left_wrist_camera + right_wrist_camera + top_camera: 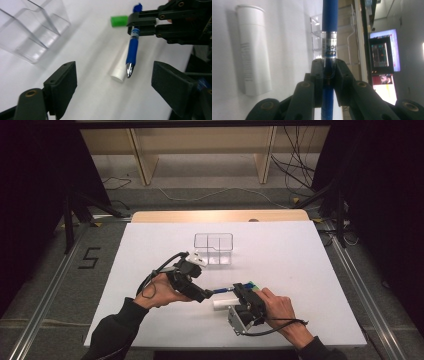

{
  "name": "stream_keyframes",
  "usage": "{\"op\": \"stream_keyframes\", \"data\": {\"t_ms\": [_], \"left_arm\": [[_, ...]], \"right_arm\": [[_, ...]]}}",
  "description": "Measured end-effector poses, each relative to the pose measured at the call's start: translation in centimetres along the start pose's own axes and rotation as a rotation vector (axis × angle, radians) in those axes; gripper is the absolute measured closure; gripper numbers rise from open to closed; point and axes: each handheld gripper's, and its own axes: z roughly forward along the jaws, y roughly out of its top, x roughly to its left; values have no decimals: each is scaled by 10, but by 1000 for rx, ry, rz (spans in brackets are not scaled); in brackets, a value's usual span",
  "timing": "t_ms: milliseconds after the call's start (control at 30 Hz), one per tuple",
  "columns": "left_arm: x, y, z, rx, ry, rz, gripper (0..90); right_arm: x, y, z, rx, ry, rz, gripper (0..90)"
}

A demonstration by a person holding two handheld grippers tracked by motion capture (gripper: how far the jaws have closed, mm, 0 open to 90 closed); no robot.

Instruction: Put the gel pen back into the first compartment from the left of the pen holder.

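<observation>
White table (300,270) is lying under the right gripper (328,72), which is clamping a blue pen (131,50) whose tip is hovering between the left gripper's (113,82) wide-open jaws.

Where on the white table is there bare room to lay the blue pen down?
Free: the white table right of the clear plastic divided organizer, and its left part. Crowded: the near middle, where the left gripper, right gripper holding the blue pen, white tube and green cap cluster.
</observation>
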Motion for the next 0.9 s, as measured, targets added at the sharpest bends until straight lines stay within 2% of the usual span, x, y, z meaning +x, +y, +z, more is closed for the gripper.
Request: {"op": "stream_keyframes", "data": {"t_ms": [67,100,133,200,267,333,400,467,500,600,633,767,833,900], "left_arm": [[2,-8,-3,-58,17,-29,193],[2,-12,-5,-82,26,-31,192],[2,-16,-5,-108,32,-46,192],[4,-25,-5,-139,50,-60,188],[4,-33,-3,-178,66,-83,179],[5,-41,-2,-217,61,-113,176],[5,-48,-1,-247,85,-124,170],[7,-55,-3,-287,85,-141,169],[7,-59,-3,-309,96,-144,169],[9,-66,-6,-360,111,-151,168],[9,-68,-8,-379,129,-149,164],[9,-76,-10,-413,163,-160,164],[10,-79,-10,-411,163,-156,162],[9,-83,-9,-409,184,-146,159]], "right_arm": [[-4,-4,2,9,0,47,796],[-8,-7,3,8,19,68,796],[-11,-9,4,11,12,96,796],[-16,-13,6,13,34,155,796],[-23,-17,8,3,49,231,796],[-29,-20,10,-14,60,310,796],[-35,-23,13,-19,81,374,796],[-41,-26,16,-32,103,423,796],[-43,-27,17,-41,117,468,796],[-51,-30,21,-63,149,555,796],[-54,-32,22,-67,166,595,796],[-66,-36,28,-110,215,739,795],[-72,-37,33,-125,241,804,796],[-77,-37,38,-128,262,859,795]]}}
